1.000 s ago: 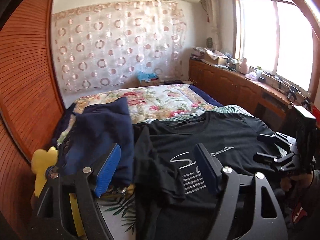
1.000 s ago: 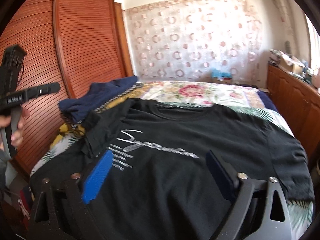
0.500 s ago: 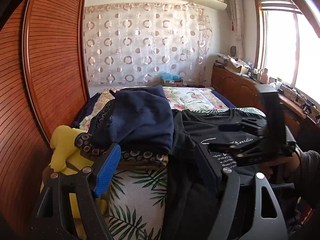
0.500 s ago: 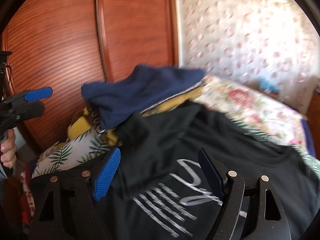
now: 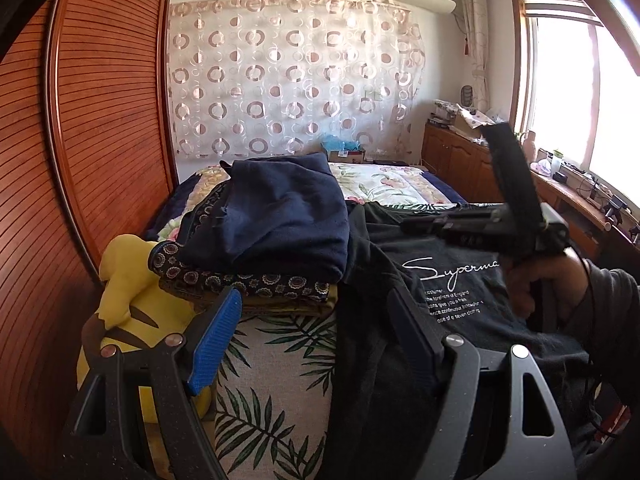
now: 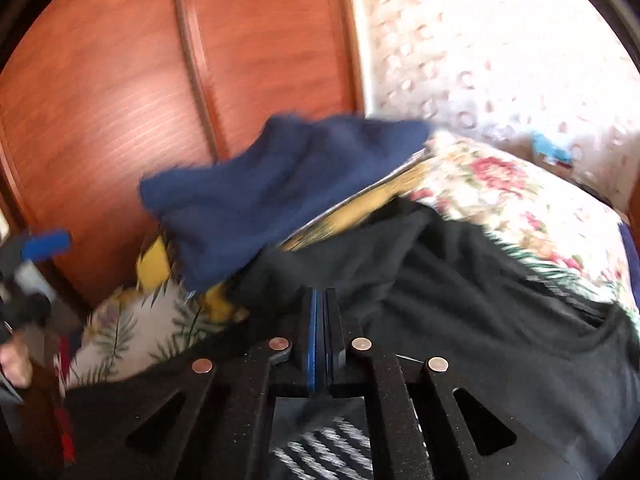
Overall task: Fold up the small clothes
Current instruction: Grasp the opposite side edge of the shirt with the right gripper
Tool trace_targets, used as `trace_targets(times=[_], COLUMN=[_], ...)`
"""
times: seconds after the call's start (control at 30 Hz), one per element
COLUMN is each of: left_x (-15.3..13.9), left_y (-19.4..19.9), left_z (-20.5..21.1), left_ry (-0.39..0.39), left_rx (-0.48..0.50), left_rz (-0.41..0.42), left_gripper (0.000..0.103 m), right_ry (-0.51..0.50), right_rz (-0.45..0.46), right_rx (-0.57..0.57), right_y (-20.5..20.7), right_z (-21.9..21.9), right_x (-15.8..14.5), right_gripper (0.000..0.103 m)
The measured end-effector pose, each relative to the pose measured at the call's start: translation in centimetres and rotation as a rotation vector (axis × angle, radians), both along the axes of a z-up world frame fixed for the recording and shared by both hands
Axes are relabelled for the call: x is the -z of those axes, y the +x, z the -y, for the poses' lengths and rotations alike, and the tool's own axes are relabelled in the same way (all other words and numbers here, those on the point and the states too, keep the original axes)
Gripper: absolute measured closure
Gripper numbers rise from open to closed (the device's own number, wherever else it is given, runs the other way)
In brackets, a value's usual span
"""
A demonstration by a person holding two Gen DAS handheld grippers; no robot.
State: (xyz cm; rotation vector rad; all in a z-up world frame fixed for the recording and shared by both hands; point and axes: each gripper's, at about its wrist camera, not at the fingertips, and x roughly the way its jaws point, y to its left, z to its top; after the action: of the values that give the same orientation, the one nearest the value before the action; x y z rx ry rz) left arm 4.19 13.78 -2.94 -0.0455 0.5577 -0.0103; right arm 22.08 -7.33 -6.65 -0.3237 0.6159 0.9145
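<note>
Lying under both tongs, black T-shirt (image 5: 460, 280), right tongs (image 6: 320, 320) pinched together, left tongs (image 5: 316, 344) spread.

Black tee (image 5: 424, 264) with white script lettering and small white text lines under it, plus white stripes near the hem. Folded navy blue garment (image 5: 280, 216) sits on a dark piece with little ring-flower prints (image 5: 240, 280). Bed sheet (image 5: 276, 380) is off-white with green palm leaves; far quilt (image 5: 384, 184) is cream with pink-red flowers. Bright yellow plush (image 5: 128, 292) with black marks on the left. Reddish-brown slatted wardrobe (image 5: 100, 120), white curtain (image 5: 288, 80) with brown circles. Gripper pads (image 5: 216, 344) are blue on black frames.
</note>
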Motion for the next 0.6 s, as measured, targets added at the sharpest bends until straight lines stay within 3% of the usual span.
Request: trace_targets(times=[0.17,0.27,0.33,0.4,0.6], left_x=[0.0,0.2,0.4,0.6,1.5], left_y=[0.2,0.4,0.5,0.6,0.7], left_z=[0.5,0.7,0.8,1.0,1.1], left_ry=[-0.009,-0.019,-0.024,-0.024,-0.029], left_rx=[0.002,0.002,0.004,0.008,0.015], left_rz=[0.006,0.001,-0.005,-0.014,-0.039], left_gripper=[0.026,0.026,0.026,0.026,0.026], right_ry=[0.013,0.010,0.011,0.008,-0.067], right_rz=[0.026,0.007,0.000,-0.016,-0.052], right_rx=[0.124,0.072,0.040,-0.013,-0.077], right_y=[1.7,0.8,0.3,0.3,1.9], right_z=[4.1,3.9,2.7,1.0,-4.7], right_x=[-0.5,0.0,0.8,1.6,5.2], right_gripper=[0.102,0.101,0.091,0.069,0.068])
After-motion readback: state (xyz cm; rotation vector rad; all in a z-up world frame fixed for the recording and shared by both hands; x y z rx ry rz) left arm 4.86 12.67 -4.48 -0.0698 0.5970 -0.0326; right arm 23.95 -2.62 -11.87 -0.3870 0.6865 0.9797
